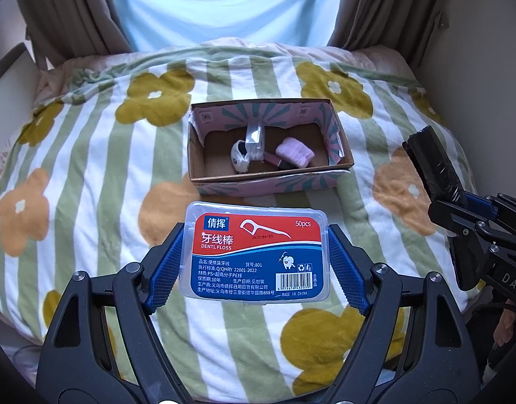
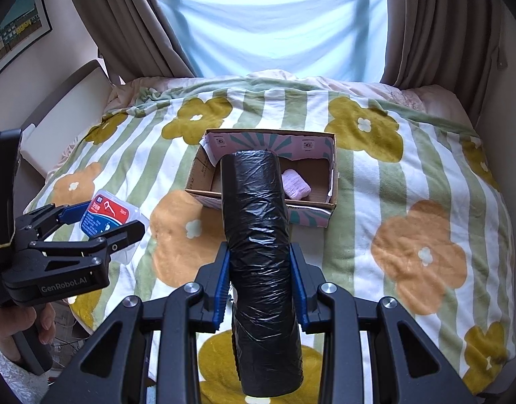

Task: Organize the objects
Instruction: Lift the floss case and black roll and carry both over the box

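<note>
Covering the whole work surface is a soft blanket [image 1: 89, 155] with green and white stripes and big mustard and orange flowers, spread over a bed that fills the room from side to side. Beyond it hang brown curtains [image 2: 123, 20] on either side of a bright window veiled by a pale blue sheer [image 2: 274, 17], and a framed picture [image 2: 19, 23] hangs on the wall at the left of the right wrist view. Near the middle of the blanket sits an open cardboard box [image 1: 268, 181] with pink and teal patterned walls; inside it lie a pink roll [image 1: 295, 156], a small clear packet [image 1: 253, 138] and a small white thing I cannot identify. The left gripper [image 1: 254, 262] clamps a clear floss box [image 1: 256, 252] with a red and blue label between its blue pads [image 1: 165, 269], holding it above the blanket just short of the cardboard box. The right gripper [image 2: 261, 282] squeezes a black bag roll [image 2: 261, 235], which stands up between its fingers and hides part of the cardboard box in the right wrist view. A hand [image 2: 19, 330] grips the left gripper's handle at the lower left of that view.
</note>
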Motion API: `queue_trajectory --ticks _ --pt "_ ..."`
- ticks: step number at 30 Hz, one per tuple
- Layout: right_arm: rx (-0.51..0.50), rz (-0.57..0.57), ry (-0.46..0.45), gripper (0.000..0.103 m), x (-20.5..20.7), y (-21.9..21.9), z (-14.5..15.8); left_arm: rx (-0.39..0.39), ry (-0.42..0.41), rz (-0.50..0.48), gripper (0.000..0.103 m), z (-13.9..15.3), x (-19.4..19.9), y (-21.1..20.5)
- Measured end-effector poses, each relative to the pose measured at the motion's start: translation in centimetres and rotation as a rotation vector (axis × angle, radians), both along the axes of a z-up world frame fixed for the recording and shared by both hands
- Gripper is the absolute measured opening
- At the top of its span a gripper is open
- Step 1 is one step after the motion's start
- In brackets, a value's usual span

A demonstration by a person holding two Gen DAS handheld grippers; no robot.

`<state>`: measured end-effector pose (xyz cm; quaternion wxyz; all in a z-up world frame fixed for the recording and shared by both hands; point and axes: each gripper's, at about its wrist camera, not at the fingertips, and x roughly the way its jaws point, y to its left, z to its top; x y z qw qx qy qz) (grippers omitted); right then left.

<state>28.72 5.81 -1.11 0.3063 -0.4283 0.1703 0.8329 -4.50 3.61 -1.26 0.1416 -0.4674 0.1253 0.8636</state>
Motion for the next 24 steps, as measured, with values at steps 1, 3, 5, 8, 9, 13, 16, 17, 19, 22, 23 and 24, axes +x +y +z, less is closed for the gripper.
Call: queue_trajectory --ticks 1,3,5,8,9,13,16,17,19,22,23,24 --pt "-0.001 0.008 0.000 0.030 -0.2 0.3 0.1 0.001 0.004 0.003 0.079 0.2 -0.5 0.1" --pt "-0.004 0.026 -0.004 0.030 -0.7 1.2 0.2 -0.001 0.015 0.008 0.079 0.6 -1.6 0.5" --pt "-0.010 0.040 -0.003 0.030 -1.3 2.5 0.2 0.000 0.022 0.010 0.079 1.0 -2.9 0.8" --pt "-0.006 0.061 -0.013 0.030 -2.6 4.7 0.1 -0.008 0.028 0.014 0.079 1.2 -5.0 1.5" --pt "-0.006 0.071 -0.014 0.030 -3.0 5.3 0.1 -0.011 0.030 0.016 0.079 1.1 -5.8 1.7" --pt "-0.012 0.169 -0.021 0.030 -5.4 8.1 -0.5 -0.007 0.018 0.027 0.079 0.4 -9.5 2.4" --pt "-0.022 0.183 -0.034 0.030 -7.4 10.3 -1.3 0.001 0.003 0.049 0.079 -0.6 -12.4 2.7" --pt "-0.025 0.190 -0.042 0.030 -8.2 11.0 -1.7 0.009 -0.008 0.048 0.079 -1.1 -13.3 2.8" --pt "-0.032 0.217 -0.054 0.030 -9.7 12.4 -2.5 -0.004 -0.016 0.051 0.079 -2.2 -15.4 3.2" --pt "-0.043 0.245 -0.078 0.030 -12.1 14.2 -4.2 -0.026 -0.025 0.047 0.079 -4.0 -18.3 3.8" --pt "-0.045 0.255 -0.087 0.030 -12.9 14.7 -4.8 -0.033 -0.027 0.049 0.079 -4.7 -19.2 3.9" --pt "-0.047 0.268 -0.096 0.030 -13.7 15.2 -5.5 -0.037 -0.030 0.052 0.079 -5.3 -20.0 3.9"
